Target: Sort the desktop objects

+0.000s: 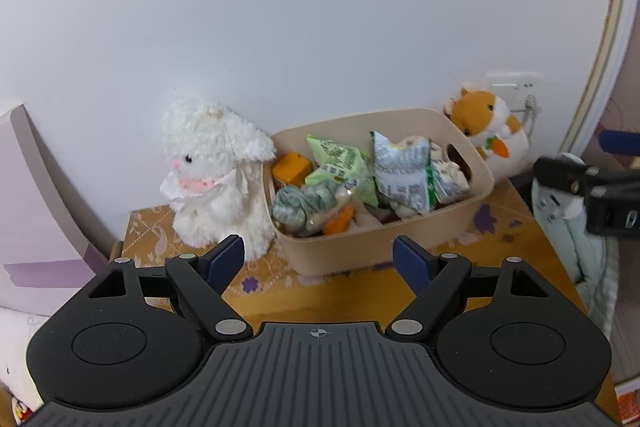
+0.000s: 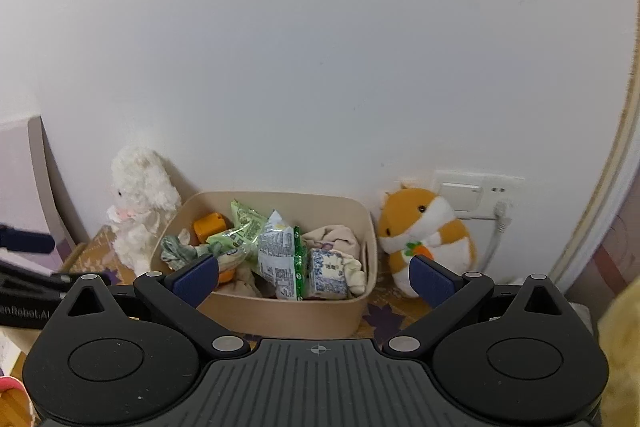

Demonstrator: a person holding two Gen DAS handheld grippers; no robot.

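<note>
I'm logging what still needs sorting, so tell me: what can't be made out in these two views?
- Bottom of the beige bin: both views, covered by piled snack packets.
- Packet print: too small to read in either view.
- Hamster plush, lower part: right wrist view, behind the right gripper finger.
- Table front: left wrist view, hidden by the left gripper body.

Bin (image 2: 280,319) flanked by white plush (image 2: 140,203), hamster plush (image 2: 428,227) (top open)

**Soft, even light; heavy fisheye bend**

Both views are evenly lit with soft indoor light and no glare. The wall (image 2: 320,67) reads flat white; faint shadows sit behind the toys. Edges curve strongly, corners vignette dark. The centre stays sharp, the rims slightly smeared.
</note>
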